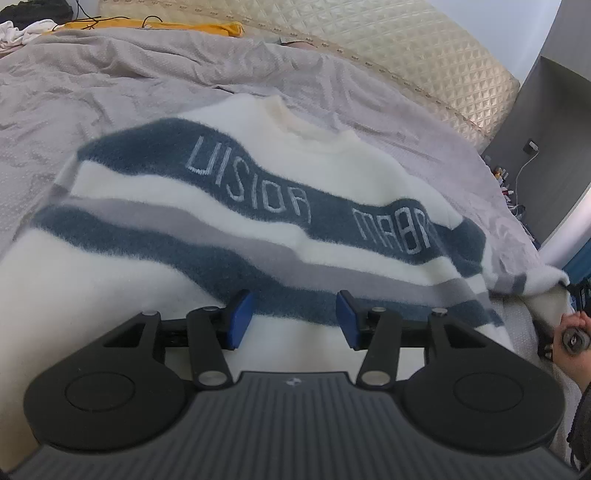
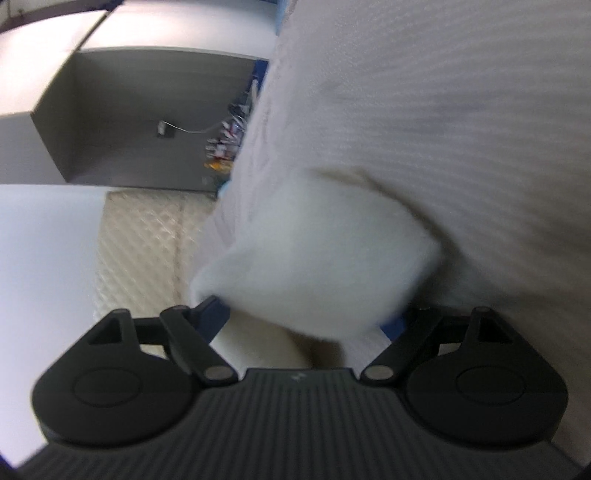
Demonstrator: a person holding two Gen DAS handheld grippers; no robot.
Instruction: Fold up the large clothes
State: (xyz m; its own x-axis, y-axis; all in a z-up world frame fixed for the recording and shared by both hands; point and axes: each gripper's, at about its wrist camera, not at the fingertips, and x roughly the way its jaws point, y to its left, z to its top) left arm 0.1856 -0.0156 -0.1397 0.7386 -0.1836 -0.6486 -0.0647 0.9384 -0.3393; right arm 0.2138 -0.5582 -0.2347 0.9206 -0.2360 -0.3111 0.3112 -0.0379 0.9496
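1. Grippers first, since they sit nearest to me. My left gripper (image 1: 293, 319) has its blue pads spread apart with nothing between them. It hangs just over the bottom part of the sweater (image 1: 258, 206).
2. My right gripper (image 2: 306, 319) has a fluffy white sleeve end (image 2: 314, 258) lying between its pads. That picture is blurry, and the right pad is mostly hidden by the fluff. So I cannot tell if the pads are pinching the sleeve or just sitting around it.
3. The sweater lies flat on the bed (image 1: 110, 85), front side up. It is white with dark blue and grey stripes and pale letters across the chest. Its neck hole (image 1: 295, 122) points away from me. One sleeve goes off the right side of the bed, toward my other gripper.
4. I think this is the start of folding. The body is spread out, and the right sleeve is the part in hand.
5. Next, I think the sleeve needs a firm pinch. Then it should go up and across onto the chest, laid smooth.
6. Far back there is a cream quilted headboard (image 1: 406, 48) and a yellow cloth (image 1: 155, 27).
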